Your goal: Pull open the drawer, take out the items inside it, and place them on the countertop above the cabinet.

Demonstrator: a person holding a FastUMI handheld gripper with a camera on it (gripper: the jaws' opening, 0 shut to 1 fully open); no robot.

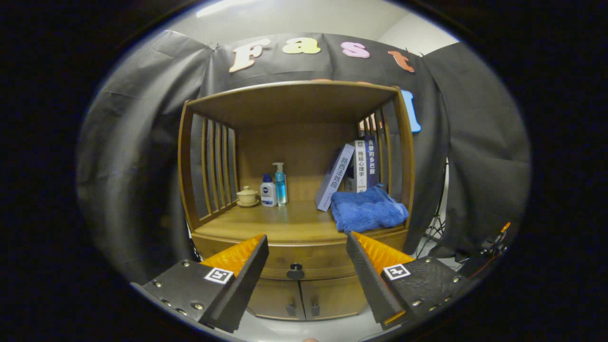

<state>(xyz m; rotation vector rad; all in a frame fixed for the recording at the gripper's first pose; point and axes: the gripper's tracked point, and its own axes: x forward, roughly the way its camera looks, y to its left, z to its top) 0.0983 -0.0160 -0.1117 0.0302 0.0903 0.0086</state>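
Fingers (247, 254) spread wide, holding nothing, gripper (307, 244) short of the cabinet (294, 166), shut drawer (304, 261) with its knob (295, 271) between them, countertop (280, 223) above the drawer bearing towel (366, 209), books (354, 171), bottles (274, 187), lidded cup (247, 195).

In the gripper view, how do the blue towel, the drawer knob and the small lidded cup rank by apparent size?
Largest to smallest:
1. blue towel
2. lidded cup
3. drawer knob, nearly the same size as the cup; it sits nearer, so the order is unsure.
The tool is open.
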